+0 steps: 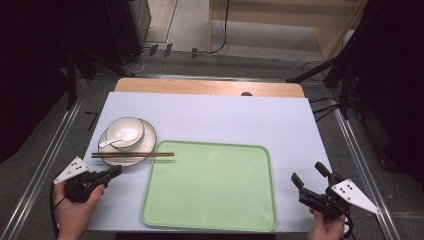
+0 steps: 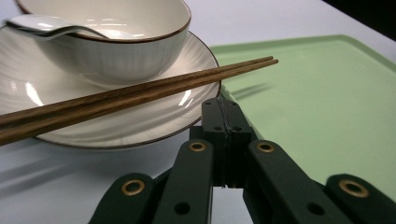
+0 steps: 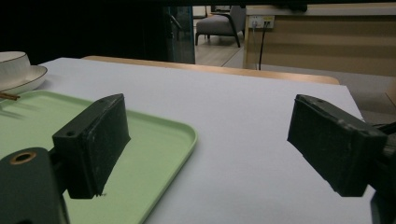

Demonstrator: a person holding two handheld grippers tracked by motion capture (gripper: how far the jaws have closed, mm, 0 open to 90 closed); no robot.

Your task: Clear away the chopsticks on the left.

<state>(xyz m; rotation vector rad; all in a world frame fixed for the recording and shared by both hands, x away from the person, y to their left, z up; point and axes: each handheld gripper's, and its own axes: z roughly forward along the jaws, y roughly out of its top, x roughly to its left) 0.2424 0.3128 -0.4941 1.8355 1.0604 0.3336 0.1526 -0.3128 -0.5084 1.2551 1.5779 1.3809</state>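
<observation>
Chopsticks laid across plate rim, tips over green tray, so easily pinched | left gripper pressed together, empty, aimed just beside them | right gripper spread, parked on worktop.

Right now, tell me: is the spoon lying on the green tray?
No: the spoon rests in the bowl on the plate, beside the tray.
</observation>
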